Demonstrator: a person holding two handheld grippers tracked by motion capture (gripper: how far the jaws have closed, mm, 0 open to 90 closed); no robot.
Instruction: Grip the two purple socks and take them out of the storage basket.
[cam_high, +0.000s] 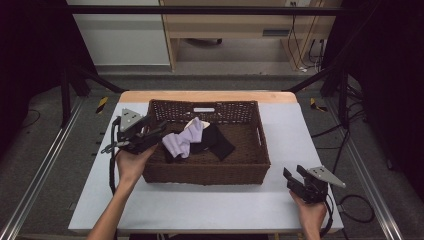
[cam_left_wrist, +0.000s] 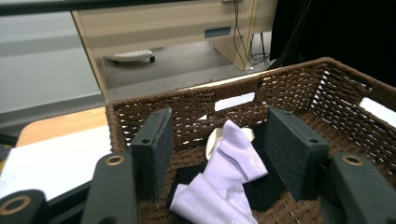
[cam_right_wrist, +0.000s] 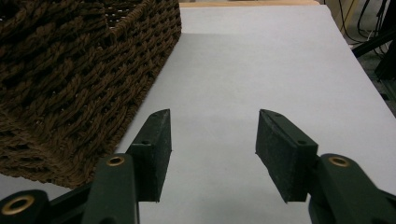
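A brown wicker basket (cam_high: 250, 167) stands in the middle of the white table (cam_high: 210, 205). Inside it lie a lilac sock (cam_high: 182, 141), a black cloth (cam_high: 216, 142) and a small cream piece (cam_high: 192, 123). My left gripper (cam_high: 159, 132) reaches over the basket's left rim, its jaws open. In the left gripper view the left gripper (cam_left_wrist: 218, 123) frames the lilac sock (cam_left_wrist: 233, 163), which lies beyond the pads and untouched, on the black cloth (cam_left_wrist: 187, 176). My right gripper (cam_high: 294, 176) rests low at the table's front right, open and empty; its jaws (cam_right_wrist: 212, 135) stand apart over bare tabletop.
The basket (cam_right_wrist: 70, 84) wall is just left of the right gripper. The basket (cam_left_wrist: 299, 84) has cut-out handles in its far and right walls. Beyond the table are a wooden desk (cam_high: 240, 30), cables on the floor and dark frame rails at both sides.
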